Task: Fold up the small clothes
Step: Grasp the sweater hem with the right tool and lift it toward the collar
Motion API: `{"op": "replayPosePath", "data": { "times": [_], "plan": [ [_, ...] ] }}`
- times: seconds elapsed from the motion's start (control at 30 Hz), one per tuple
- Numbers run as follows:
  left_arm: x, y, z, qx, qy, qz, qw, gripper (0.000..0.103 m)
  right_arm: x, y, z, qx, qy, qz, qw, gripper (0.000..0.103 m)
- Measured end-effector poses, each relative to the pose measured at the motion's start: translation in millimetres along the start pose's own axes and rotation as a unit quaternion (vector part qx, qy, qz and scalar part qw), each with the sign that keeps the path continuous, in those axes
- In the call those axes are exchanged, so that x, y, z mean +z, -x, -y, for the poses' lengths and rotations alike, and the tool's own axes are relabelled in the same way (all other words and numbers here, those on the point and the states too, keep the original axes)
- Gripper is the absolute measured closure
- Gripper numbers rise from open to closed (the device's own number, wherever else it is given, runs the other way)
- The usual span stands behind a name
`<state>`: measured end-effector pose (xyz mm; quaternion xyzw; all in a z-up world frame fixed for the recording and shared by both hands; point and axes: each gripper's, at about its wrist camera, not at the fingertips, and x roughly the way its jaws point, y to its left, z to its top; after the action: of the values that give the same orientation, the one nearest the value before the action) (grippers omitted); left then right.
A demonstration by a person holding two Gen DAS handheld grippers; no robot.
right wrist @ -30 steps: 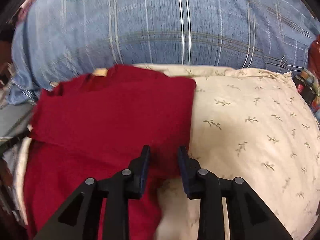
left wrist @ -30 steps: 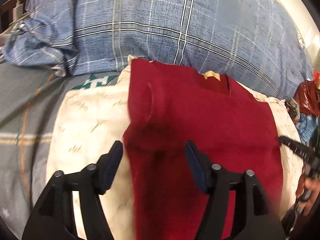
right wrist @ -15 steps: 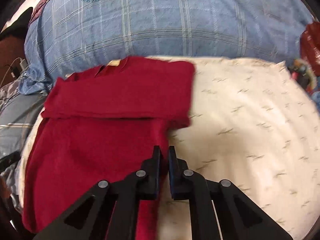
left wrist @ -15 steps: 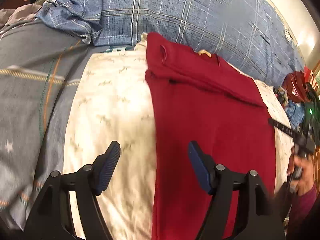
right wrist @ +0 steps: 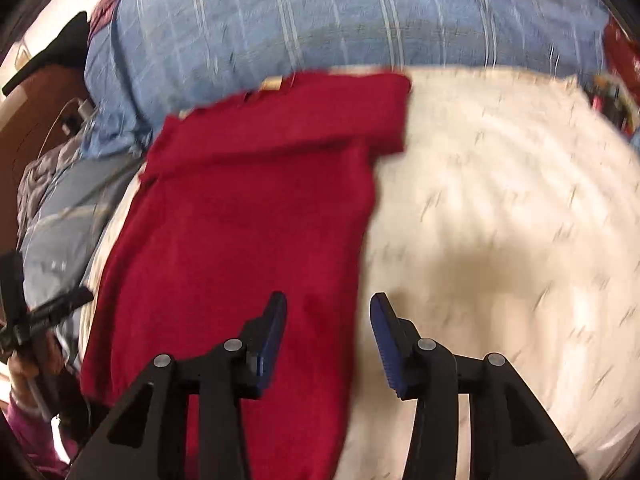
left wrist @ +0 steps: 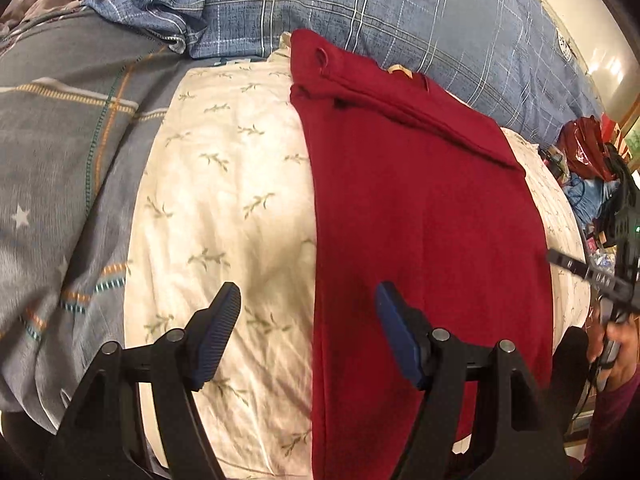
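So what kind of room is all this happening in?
Most likely a bedroom: the red shirt lies on a cream leaf-print pillow, with a blue plaid pillow behind and a grey striped bedsheet alongside.

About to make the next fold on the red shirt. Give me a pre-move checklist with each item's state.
1. Left gripper open, nothing held: ok.
2. Right gripper open, straddling the shirt's right edge: ok.
3. Red shirt lying flat on the cream leaf-print pillow: ok.
4. Sleeves folded across the chest: ok.
5. Bottom hem in view: not ok, it runs below both views.
6. Right view sharp enough to aim: not ok, blurred.
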<state>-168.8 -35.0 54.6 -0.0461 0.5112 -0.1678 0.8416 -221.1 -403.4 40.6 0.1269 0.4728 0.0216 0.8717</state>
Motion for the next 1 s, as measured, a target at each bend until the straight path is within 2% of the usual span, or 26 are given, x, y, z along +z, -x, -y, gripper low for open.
{"op": "replayPosePath", "data": {
  "times": [0.07, 0.1, 0.13, 0.27, 0.37, 0.43, 0.5, 0.57, 0.6, 0.63, 0.8, 0.93, 1.0],
  "plan": [
    [-3.1, -0.9, -0.5, 0.001, 0.002, -0.004, 1.0000, 0.034, -7.0, -9.4, -1.3, -0.010, -0.002, -0.005, 1.000, 0.066],
    [-5.6, 0.3, -1.4, 0.001, 0.005, -0.006, 1.0000, 0.034, -7.5, -9.6, -3.7, -0.025, 0.009, 0.002, 1.000, 0.087],
    [-7.1, 2.1, -2.0, 0.000, 0.007, -0.005, 1.0000, 0.034, -7.0, -7.2, -6.1, -0.028, 0.021, 0.003, 0.999, 0.097],
    [-15.9, 14.8, -4.3, 0.002, 0.002, 0.004, 1.0000, 0.034, -2.4, 20.5, -3.2, -0.048, 0.039, 0.029, 0.998, 0.098],
    [-24.2, 15.3, -1.8, 0.002, -0.004, -0.005, 1.0000, 0.033, -1.8, 14.3, 6.2, -0.052, 0.027, 0.014, 0.998, 0.098],
    [-29.2, 12.5, 2.3, 0.000, -0.012, -0.018, 0.9998, 0.034, -5.4, 11.5, 3.6, -0.043, 0.028, -0.003, 0.999, 0.097],
    [-34.4, 12.1, 6.2, -0.002, -0.019, -0.025, 0.9995, 0.034, -10.2, 19.4, 5.5, -0.028, 0.018, -0.009, 0.999, 0.089],
    [-38.0, 12.0, 8.3, -0.001, -0.022, -0.028, 0.9994, 0.033, -16.9, 27.3, 11.1, 0.000, 0.002, -0.029, 1.000, 0.071],
    [-40.3, 11.9, 8.1, -0.002, -0.022, -0.030, 0.9993, 0.033, -22.5, 31.3, 13.3, 0.013, -0.002, -0.041, 0.999, 0.051],
    [-43.0, 11.3, 6.7, -0.004, -0.020, -0.033, 0.9993, 0.033, -29.3, 35.1, 15.2, 0.018, 0.000, -0.048, 0.999, 0.048],
    [-52.3, 10.4, 2.5, -0.007, -0.010, -0.036, 0.9993, 0.033, -65.8, 26.9, 19.7, 0.059, -0.014, -0.108, 0.992, 0.048],
    [-55.5, 15.5, -3.2, -0.019, 0.000, -0.047, 0.9987, 0.033, -89.2, 12.0, 19.7, 0.105, -0.029, -0.153, 0.982, 0.049],
    [-58.1, 17.2, -6.3, -0.025, 0.006, -0.053, 0.9982, 0.033, -90.3, 9.0, 18.8, 0.134, -0.034, -0.164, 0.977, 0.055]
  ]
}}
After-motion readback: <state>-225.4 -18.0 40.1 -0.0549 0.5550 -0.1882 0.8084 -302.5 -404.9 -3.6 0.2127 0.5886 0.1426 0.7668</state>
